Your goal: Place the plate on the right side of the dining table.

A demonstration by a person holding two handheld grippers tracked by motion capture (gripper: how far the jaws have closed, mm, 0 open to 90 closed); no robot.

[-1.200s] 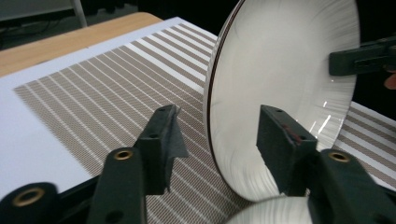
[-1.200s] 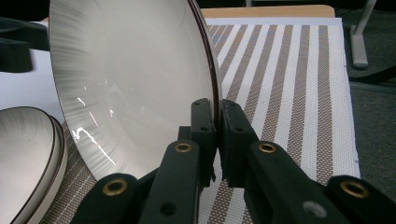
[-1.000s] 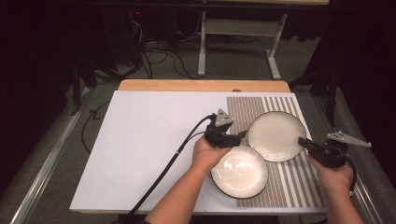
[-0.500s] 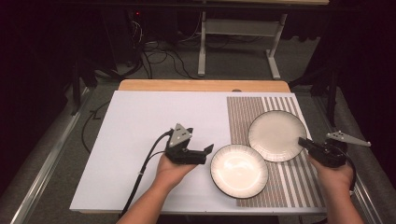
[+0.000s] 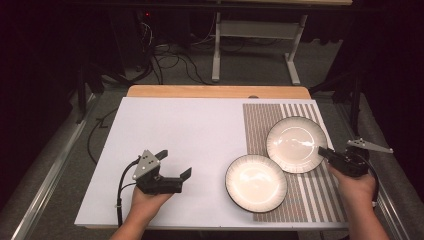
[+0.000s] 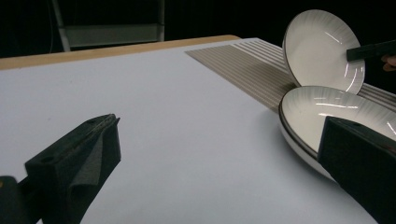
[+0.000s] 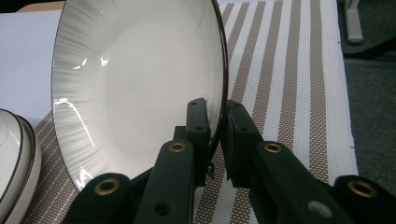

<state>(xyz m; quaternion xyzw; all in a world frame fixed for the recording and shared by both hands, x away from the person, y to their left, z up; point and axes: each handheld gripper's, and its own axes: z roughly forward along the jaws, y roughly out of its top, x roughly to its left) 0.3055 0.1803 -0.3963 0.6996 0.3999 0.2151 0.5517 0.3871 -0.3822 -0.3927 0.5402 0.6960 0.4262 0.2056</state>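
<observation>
Right tool (image 7: 215, 112) pinches rim of far plate (image 5: 296, 144) near bench right edge, plate tilted, lower edge touching near plate (image 5: 256, 182) on striped mat (image 5: 260, 120). Thin-rim grip: may slip, clack, chip. Left tool (image 5: 176, 162) jaws just opened wide, empty, near front-left

Dark room beyond the counter (image 5: 200, 135), which had a white top with a wooden far edge (image 5: 215, 91), grey carpeted floor (image 5: 180, 75), black cables (image 5: 165, 65) tangled on it, pale metal table frame (image 5: 260, 45) standing behind, metal rail (image 5: 50, 170) along the left side, light falling from above
</observation>
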